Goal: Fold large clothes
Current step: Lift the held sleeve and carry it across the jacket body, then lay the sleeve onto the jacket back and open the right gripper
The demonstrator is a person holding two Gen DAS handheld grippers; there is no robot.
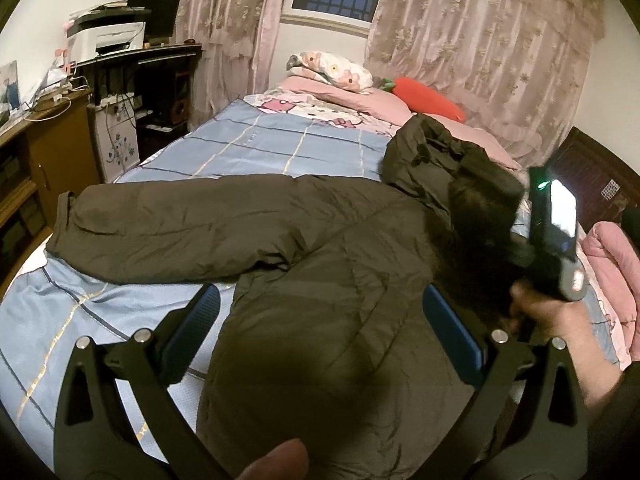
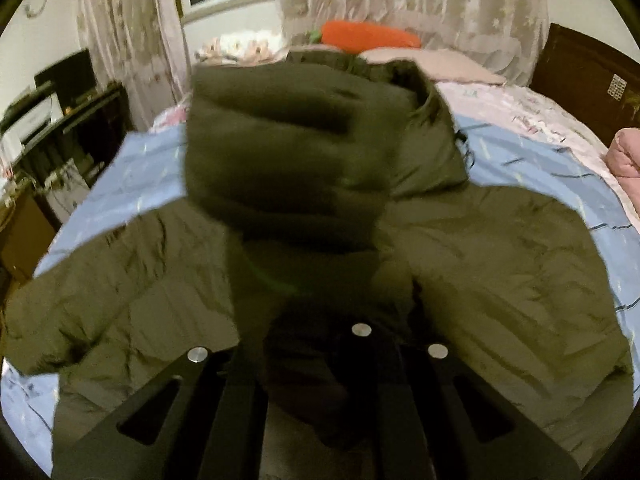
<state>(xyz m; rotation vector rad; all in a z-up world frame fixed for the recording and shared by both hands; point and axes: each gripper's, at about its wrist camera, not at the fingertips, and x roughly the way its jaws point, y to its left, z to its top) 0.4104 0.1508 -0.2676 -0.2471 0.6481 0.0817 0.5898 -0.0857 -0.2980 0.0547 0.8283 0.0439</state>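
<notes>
A large dark olive puffer jacket lies spread on the bed, one sleeve stretched out to the left and the hood at the far side. My left gripper is open, its blue pads either side of the jacket's body, just above it. My right gripper is shut on a fold of the jacket, lifted and blurred in front of the camera; its fingertips are hidden in the fabric. The right gripper's body shows in the left wrist view at the right.
The bed has a blue checked sheet. Pink pillows and an orange carrot cushion lie at the far end. A pink quilt is at the right. A dark desk with a printer stands at the left.
</notes>
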